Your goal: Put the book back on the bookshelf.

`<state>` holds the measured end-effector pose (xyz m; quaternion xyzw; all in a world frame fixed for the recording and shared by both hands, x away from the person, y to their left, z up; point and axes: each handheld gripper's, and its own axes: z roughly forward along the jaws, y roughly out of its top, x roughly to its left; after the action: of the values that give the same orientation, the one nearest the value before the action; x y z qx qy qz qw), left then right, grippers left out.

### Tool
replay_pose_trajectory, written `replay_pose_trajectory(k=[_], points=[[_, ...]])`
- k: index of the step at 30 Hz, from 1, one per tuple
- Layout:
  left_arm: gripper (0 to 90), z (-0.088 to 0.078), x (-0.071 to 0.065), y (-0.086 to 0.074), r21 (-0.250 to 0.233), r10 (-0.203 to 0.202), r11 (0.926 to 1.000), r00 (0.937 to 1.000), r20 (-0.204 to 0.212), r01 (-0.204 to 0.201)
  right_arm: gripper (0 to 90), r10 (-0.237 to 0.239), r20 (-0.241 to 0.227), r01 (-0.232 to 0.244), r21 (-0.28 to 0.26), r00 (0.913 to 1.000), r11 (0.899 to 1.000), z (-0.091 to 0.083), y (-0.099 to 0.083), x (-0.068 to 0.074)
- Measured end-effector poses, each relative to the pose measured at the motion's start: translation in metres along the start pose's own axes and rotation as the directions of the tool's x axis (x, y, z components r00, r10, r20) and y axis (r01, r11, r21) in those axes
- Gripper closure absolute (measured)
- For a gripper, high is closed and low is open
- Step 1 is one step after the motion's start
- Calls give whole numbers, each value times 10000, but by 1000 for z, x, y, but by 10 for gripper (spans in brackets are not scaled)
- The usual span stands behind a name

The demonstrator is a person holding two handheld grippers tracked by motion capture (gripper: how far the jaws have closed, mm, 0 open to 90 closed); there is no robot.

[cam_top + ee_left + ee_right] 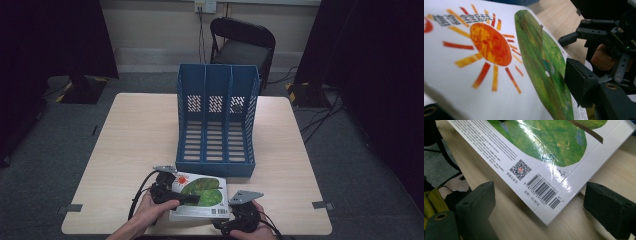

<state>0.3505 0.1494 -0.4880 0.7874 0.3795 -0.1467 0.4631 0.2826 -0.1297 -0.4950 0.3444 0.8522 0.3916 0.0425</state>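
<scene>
Three compartments of the blue file rack (216,125) stood unfilled on the surface (135,145). A picture book (200,197) lay flat just before it, so the filing, I judge, was not started. Left gripper (172,196) held the book's left edge between its jaws; right gripper (239,212) had wide jaws around the book's corner, not pressing. Its lower jaw was hidden under the book.

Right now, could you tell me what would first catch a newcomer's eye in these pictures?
Most striking is the blue file rack with three slots, standing upright at the middle of the table. Just in front of it, at the near edge, lies a white picture book with an orange sun and a big green leaf. The left gripper grips its left side, while the right gripper faces its barcode corner, jaws open.
</scene>
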Motion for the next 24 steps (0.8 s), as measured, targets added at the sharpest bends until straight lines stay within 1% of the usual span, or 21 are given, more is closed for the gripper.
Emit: replay_pose_trajectory(k=[3,6,8,10,12,14,17,18,19,21,22,24], points=[[472,-1,-1,0,-116,35,9999,10000,94,-33,96,-96,7,96,-11,10000,10000,-1,0,0],[510,-2,-3,0,-167,195,9997,9995,239,-191,102,74,-168,-75,-80,9998,9999,-3,0,-1],[518,-3,-4,1,-184,448,9988,9987,258,-443,115,114,-225,-116,-105,9997,9999,-5,1,-2],[531,-4,-7,1,-241,640,9977,9975,283,-634,162,62,-264,-65,-119,9996,9999,-8,2,-4],[557,-4,-10,2,-299,945,9952,9949,350,-935,187,155,-393,-167,-296,9991,9994,-12,4,-8],[581,-5,-14,2,-337,1183,9925,9923,365,-1171,199,234,-317,-247,-410,9992,9989,-14,5,-12],[621,-5,-16,2,-418,1316,9907,9900,502,-1295,203,333,-259,-343,-416,9991,9985,-14,7,-16],[645,-5,-17,3,-508,1367,9897,9884,658,-1335,203,360,-238,-370,-431,9991,9984,-14,7,-18],[684,-5,-18,3,-559,1383,9893,9878,717,-1345,204,436,-240,-447,-487,9988,9978,-14,9,-20],[706,-5,-20,4,-582,1653,9852,9837,704,-1614,201,511,-247,-525,-589,9984,9969,-15,10,-23],[705,-5,-24,5,-558,1899,9809,9799,617,-1866,201,538,-272,-553,-608,9982,9966,-15,10,-25],[712,-5,-27,5,-562,2193,9748,9735,654,-2158,200,528,-218,-542,-676,9984,9962,-16,13,-31]])
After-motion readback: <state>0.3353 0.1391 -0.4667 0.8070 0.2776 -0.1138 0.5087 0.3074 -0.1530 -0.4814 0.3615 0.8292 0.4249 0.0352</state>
